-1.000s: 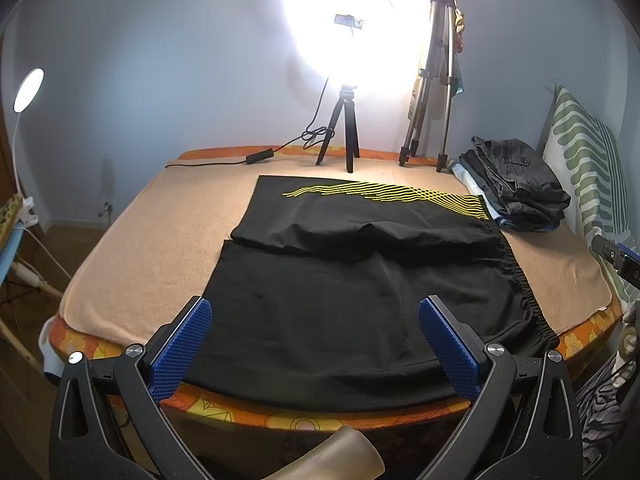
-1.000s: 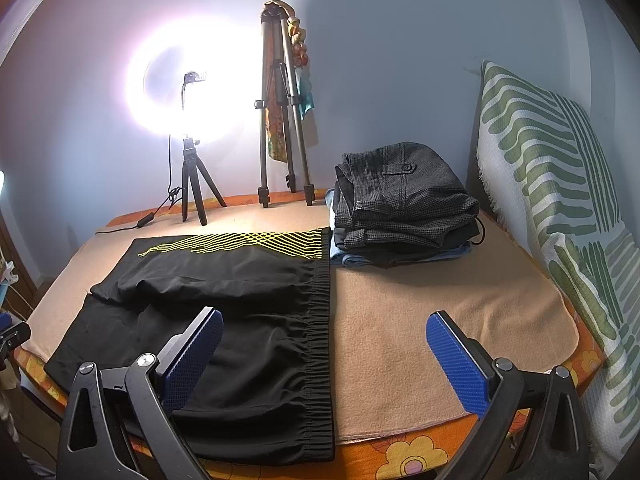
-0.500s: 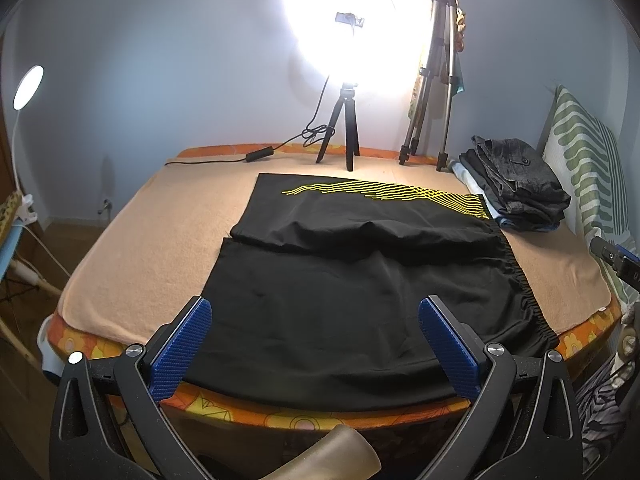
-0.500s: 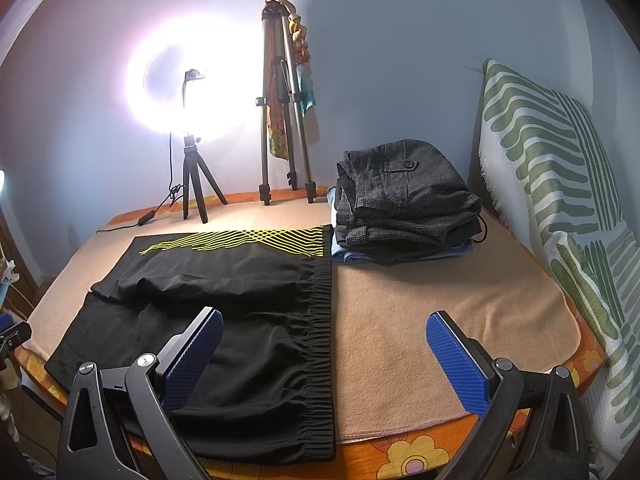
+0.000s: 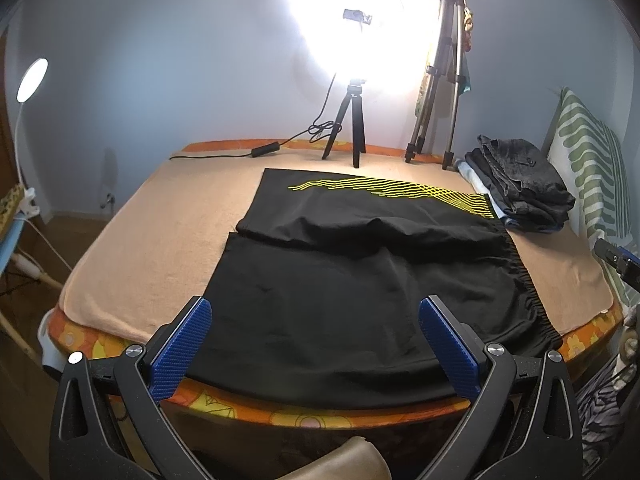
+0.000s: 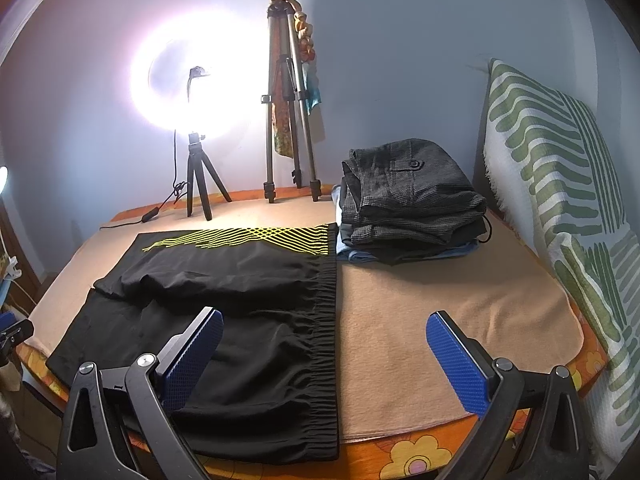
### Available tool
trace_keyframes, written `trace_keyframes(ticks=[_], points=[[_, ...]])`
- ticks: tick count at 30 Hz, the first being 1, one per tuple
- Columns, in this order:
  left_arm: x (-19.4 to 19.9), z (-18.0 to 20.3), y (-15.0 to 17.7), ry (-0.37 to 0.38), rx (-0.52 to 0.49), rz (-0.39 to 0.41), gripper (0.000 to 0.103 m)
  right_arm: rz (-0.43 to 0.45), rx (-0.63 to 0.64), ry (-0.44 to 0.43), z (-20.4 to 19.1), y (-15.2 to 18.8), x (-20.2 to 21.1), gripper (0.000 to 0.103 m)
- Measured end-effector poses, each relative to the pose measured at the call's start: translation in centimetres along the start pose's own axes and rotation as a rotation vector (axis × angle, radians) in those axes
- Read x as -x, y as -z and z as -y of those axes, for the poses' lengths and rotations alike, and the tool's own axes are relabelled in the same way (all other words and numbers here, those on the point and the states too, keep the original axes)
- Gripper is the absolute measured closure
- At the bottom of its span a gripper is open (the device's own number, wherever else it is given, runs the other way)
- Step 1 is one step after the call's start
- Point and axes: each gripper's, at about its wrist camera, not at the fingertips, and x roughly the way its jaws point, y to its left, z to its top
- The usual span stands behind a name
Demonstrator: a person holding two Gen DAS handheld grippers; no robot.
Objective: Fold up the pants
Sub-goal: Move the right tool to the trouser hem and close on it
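The black fabric pants with yellow wave stripes (image 5: pixel 360 280) lie spread flat on the tan blanket-covered bed (image 5: pixel 160 240), waistband toward the folded dark garment stack (image 6: pixel 408 200). Left claw (image 5: pixel 316 344) and right claw (image 6: pixel 324 356) are both wide, holding nothing, above the near edge. Compared with one second earlier, nothing has visibly shifted; judged status: no fold started, grasp pending.

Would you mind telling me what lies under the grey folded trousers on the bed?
Under the grey trousers lie more folded clothes: a dark layer, then light blue fabric on the tan blanket. What garments they are is hidden by the pile.
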Motion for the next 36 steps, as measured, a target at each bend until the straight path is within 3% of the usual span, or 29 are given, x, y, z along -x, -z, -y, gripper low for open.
trace_keyframes(ticks=[8, 14, 19, 21, 25, 27, 30, 36], points=[[-0.7, -0.9, 0.2, -0.008, -0.023, -0.013, 0.002, -0.007, 0.058, -0.052, -0.2, -0.2, 0.0, 0.0], [-1.5, -3.0, 0.4, 0.032, -0.032, -0.062, 0.021, -0.002, 0.178, -0.102, -0.4, -0.2, -0.5, 0.0], [-2.1, -5.5, 0.8, 0.025, -0.047, -0.117, 0.035, -0.04, 0.275, -0.22, -0.2, 0.2, -1.3, 0.002], [-2.4, -6.6, 1.1, 0.025, -0.045, -0.145, 0.044, -0.065, 0.303, -0.27, -0.2, 0.5, -1.8, 0.008], [-3.2, -8.0, 2.0, 0.049, -0.02, -0.203, 0.048, -0.155, 0.404, -0.394, -1.0, 1.9, -2.6, 0.012], [-3.5, -8.2, 2.6, 0.05, -0.029, -0.227, 0.052, -0.2, 0.493, -0.441, -1.9, 3.3, -2.8, 0.02], [-4.1, -8.2, 3.2, 0.074, -0.026, -0.254, 0.061, -0.276, 0.663, -0.477, -3.7, 5.9, -3.2, 0.035], [-4.7, -7.0, 3.3, 0.108, -0.086, -0.283, 0.063, -0.404, 0.858, -0.514, -5.3, 9.4, -4.5, 0.052]])
